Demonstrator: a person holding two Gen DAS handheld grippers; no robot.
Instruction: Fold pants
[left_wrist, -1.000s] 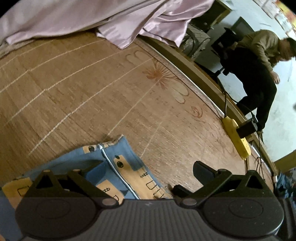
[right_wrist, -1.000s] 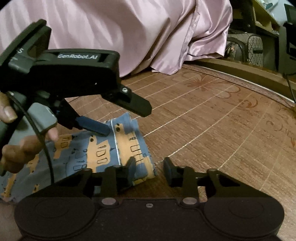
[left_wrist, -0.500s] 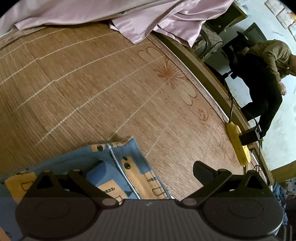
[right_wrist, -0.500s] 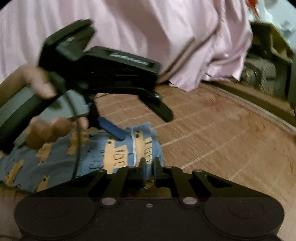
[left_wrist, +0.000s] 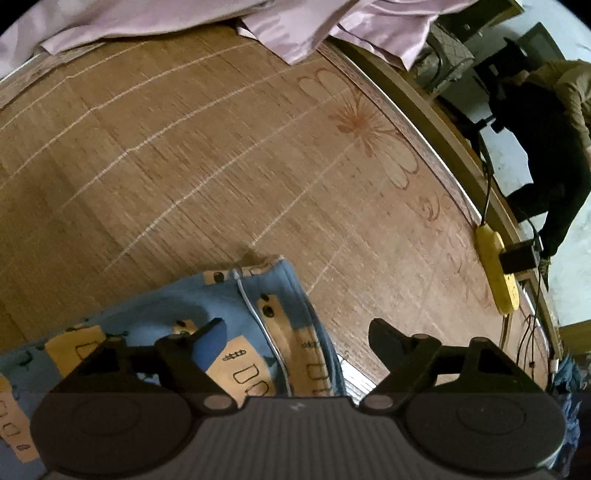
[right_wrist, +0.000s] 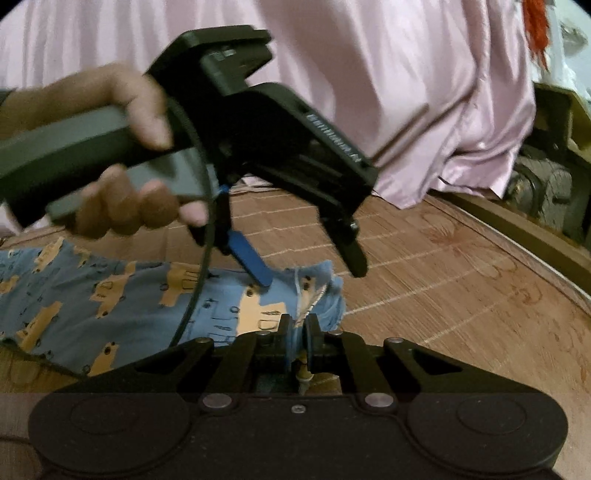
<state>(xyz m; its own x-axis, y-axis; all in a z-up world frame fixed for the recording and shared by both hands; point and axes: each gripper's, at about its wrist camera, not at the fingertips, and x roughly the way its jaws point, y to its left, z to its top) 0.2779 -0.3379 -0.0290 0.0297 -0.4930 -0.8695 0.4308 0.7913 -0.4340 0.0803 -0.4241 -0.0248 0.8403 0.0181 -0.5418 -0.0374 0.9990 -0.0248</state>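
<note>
Left wrist view: the left hand-held gripper (left_wrist: 295, 332) hangs wide open, holding nothing, over the hem of the blue cotton pants with orange truck prints (left_wrist: 258, 314) on the woven bamboo mat (left_wrist: 184, 166); it should pinch that corner squarely.

Right wrist view: the right hand-held gripper (right_wrist: 297, 332) is clamped on the hem; lift evenly.
</note>
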